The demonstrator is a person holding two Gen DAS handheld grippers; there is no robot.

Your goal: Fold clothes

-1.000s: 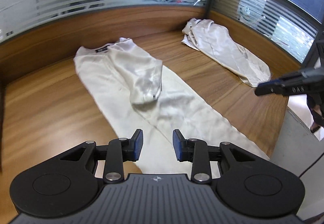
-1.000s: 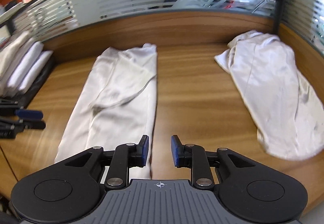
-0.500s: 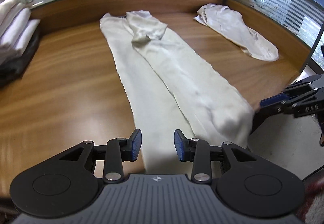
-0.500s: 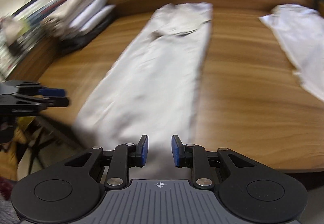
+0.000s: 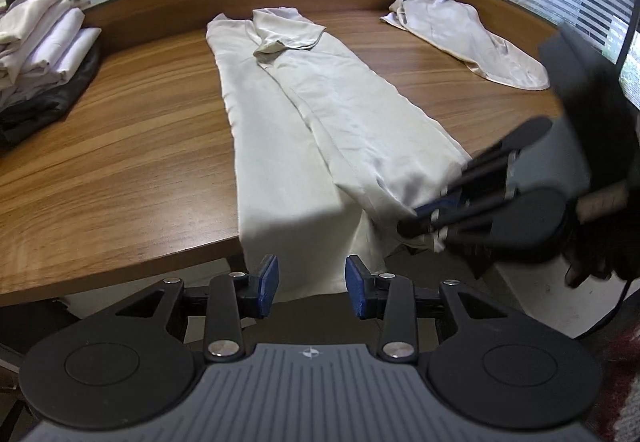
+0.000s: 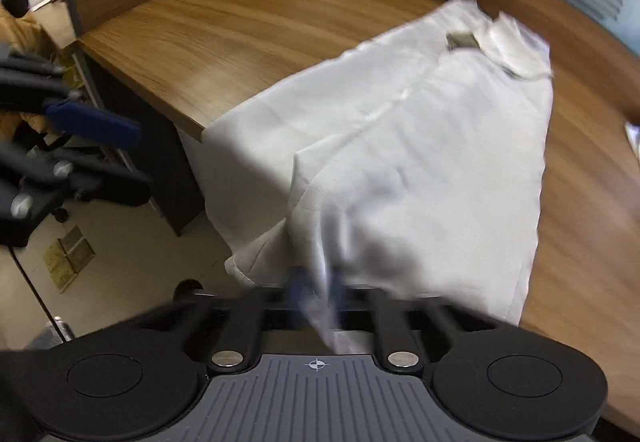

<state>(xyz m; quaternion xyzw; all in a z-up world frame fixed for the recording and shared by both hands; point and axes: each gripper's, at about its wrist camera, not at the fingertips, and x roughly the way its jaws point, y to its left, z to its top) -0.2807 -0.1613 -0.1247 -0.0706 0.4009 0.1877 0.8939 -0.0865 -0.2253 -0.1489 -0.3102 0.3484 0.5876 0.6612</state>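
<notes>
Right gripper (image 6: 318, 288) seemingly pinches garment (image 5: 320, 110) hem.

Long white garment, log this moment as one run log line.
right gripper: shut on long white garment hem corner | left gripper: open, off table edge | garment: flat, hem overhanging

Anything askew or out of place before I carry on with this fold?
The long cream garment lies diagonally on the desk, its lower end hanging off the front edge. The second garment sits crumpled at the far right. Otherwise nothing odd.
</notes>
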